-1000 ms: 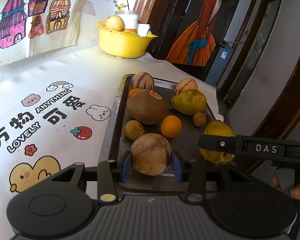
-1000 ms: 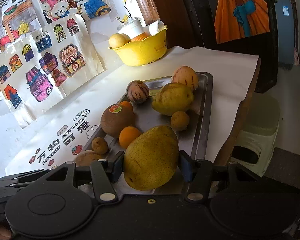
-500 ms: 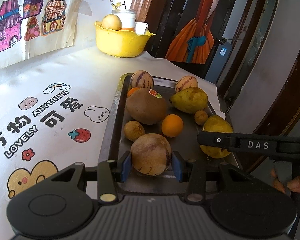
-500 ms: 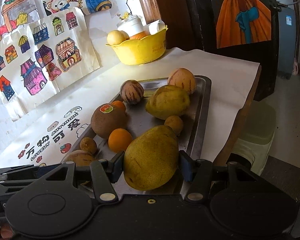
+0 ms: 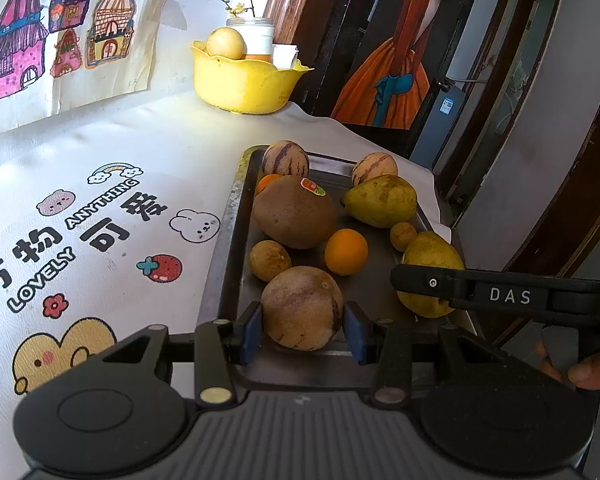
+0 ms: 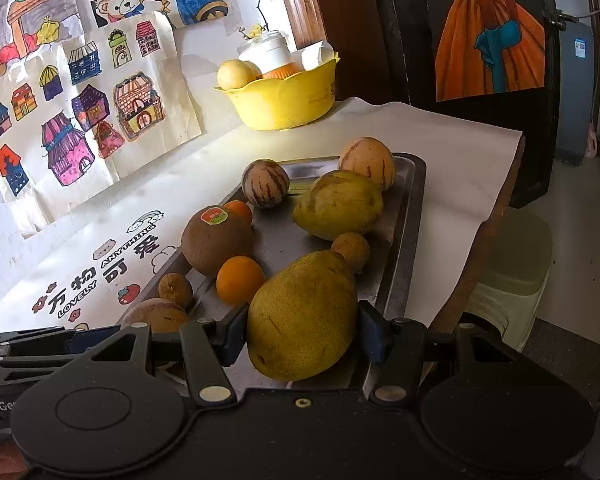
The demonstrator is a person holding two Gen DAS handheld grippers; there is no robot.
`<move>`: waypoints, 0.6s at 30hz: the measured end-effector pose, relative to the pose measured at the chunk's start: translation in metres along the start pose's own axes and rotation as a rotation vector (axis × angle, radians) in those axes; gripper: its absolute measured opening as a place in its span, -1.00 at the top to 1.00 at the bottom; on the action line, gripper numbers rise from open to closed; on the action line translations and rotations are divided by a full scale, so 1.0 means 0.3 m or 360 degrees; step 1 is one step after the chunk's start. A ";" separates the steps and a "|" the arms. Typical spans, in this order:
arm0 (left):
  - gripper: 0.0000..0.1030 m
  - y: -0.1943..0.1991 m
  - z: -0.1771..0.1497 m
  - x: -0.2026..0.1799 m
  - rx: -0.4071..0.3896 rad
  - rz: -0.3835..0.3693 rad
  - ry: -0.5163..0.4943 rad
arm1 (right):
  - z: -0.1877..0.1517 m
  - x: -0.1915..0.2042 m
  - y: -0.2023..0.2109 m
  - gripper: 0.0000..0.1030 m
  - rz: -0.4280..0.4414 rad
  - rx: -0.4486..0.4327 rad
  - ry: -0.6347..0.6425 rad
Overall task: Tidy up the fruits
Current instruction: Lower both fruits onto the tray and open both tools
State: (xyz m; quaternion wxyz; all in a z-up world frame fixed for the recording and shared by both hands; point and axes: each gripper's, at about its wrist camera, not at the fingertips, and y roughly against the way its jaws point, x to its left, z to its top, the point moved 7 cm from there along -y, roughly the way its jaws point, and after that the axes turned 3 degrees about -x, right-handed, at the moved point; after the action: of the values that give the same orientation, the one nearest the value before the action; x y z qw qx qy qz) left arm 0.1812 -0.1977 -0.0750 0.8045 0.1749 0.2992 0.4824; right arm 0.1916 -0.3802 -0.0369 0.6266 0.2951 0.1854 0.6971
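Note:
A dark metal tray (image 5: 227, 240) holds several fruits. My left gripper (image 5: 303, 328) is shut on a round brown striped melon (image 5: 302, 308) at the tray's near edge. My right gripper (image 6: 302, 330) is shut on a large yellow-green pear (image 6: 302, 316) at the near right corner of the tray (image 6: 404, 240). In the left wrist view one of the right gripper's fingers (image 5: 424, 280) crosses that pear (image 5: 432, 252). In the right wrist view the left gripper's fingers (image 6: 40, 346) and the striped melon (image 6: 156, 314) show at lower left.
Also on the tray are a big brown stickered fruit (image 5: 294, 212), an orange (image 5: 346, 252), a green pear (image 5: 380, 200), two striped melons at the back and small brown fruits. A yellow bowl (image 5: 244, 80) with fruit stands behind. The table edge drops off right; a stool (image 6: 516, 264) stands below.

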 end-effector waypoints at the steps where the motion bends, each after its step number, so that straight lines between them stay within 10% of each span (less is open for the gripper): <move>1: 0.08 0.000 0.000 0.000 0.0000 0.0000 0.0001 | 0.000 0.000 0.001 -0.14 0.0001 0.0001 -0.0002; 18: 0.04 0.002 0.003 0.007 0.0020 0.0001 -0.0008 | -0.001 -0.006 0.002 -0.17 0.0017 0.0010 -0.0041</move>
State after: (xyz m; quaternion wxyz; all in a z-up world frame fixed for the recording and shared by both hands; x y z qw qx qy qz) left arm 0.1821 -0.1956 -0.0746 0.8039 0.1814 0.3000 0.4804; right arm 0.1909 -0.3821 -0.0370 0.6243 0.3070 0.1779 0.6959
